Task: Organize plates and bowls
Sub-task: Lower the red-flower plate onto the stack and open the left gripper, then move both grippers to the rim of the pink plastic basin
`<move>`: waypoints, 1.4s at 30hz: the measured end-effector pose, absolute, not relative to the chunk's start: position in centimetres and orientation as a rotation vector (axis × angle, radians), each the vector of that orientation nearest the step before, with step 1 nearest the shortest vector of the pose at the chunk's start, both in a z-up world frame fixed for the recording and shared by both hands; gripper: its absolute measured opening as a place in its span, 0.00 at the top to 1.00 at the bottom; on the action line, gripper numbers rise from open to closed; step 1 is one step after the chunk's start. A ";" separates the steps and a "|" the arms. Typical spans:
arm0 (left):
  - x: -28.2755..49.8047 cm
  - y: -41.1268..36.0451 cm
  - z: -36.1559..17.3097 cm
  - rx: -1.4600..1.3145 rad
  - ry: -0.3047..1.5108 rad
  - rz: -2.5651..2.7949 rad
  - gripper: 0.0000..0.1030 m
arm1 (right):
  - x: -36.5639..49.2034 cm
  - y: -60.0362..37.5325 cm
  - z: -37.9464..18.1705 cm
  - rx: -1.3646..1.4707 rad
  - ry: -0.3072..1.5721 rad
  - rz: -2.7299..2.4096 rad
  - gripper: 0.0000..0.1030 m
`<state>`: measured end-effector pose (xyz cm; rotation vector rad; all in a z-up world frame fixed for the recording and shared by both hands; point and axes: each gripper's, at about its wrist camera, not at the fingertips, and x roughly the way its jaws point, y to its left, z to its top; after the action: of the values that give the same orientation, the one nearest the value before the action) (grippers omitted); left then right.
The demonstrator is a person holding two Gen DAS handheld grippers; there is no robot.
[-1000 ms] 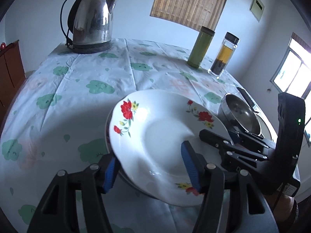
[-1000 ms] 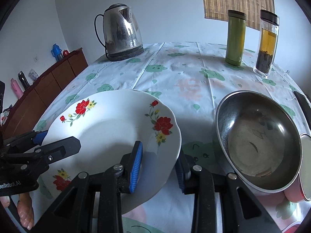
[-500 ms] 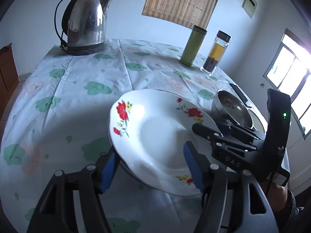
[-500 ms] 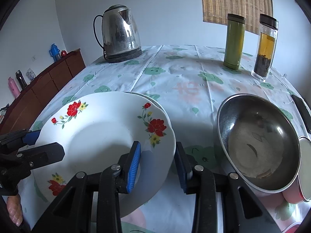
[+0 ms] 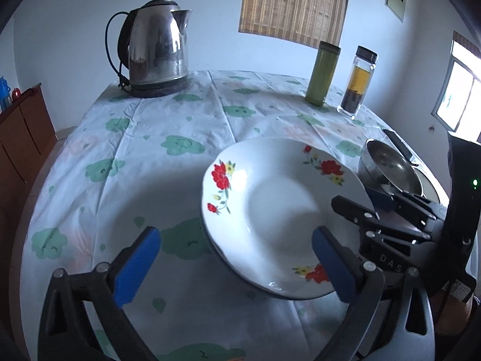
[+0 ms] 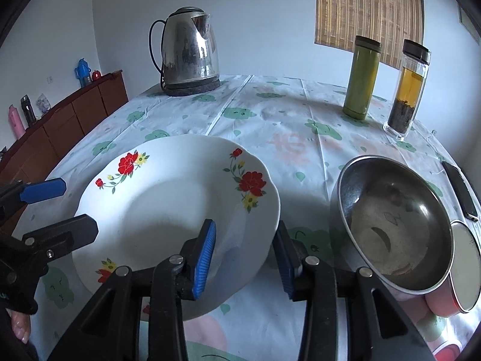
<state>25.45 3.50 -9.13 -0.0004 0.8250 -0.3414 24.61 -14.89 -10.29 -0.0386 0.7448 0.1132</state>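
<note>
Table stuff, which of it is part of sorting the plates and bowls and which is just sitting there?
Part of the job:
- flowered plate
- steel bowl
- pink bowl

Just sitting there:
- kettle
- green flask
- tea bottle
- phone

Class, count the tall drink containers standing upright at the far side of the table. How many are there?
2. A green flask stands left of a clear bottle with amber liquid and dark leaves, both past the metal bowl. Others may sit out of view.
</note>
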 end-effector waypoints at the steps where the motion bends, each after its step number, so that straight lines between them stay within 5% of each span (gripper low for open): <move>1: 25.5 3.6 -9.2 -0.006 0.825 -0.336 0.01 | 24.5 -14.9 -10.2 -0.037 0.742 0.116 0.57; 22: 24.0 2.9 -7.4 -0.050 0.669 -0.339 0.01 | 18.3 -14.5 -7.4 -0.069 0.641 0.142 0.52; 42: 19.9 -3.3 -7.0 0.038 0.570 -0.473 0.01 | 6.3 -24.6 -1.9 -0.055 0.534 0.079 0.38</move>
<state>19.87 -3.28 -7.01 0.0381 0.5701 -0.4734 6.33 -24.56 -1.86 -0.0551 0.5345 0.0789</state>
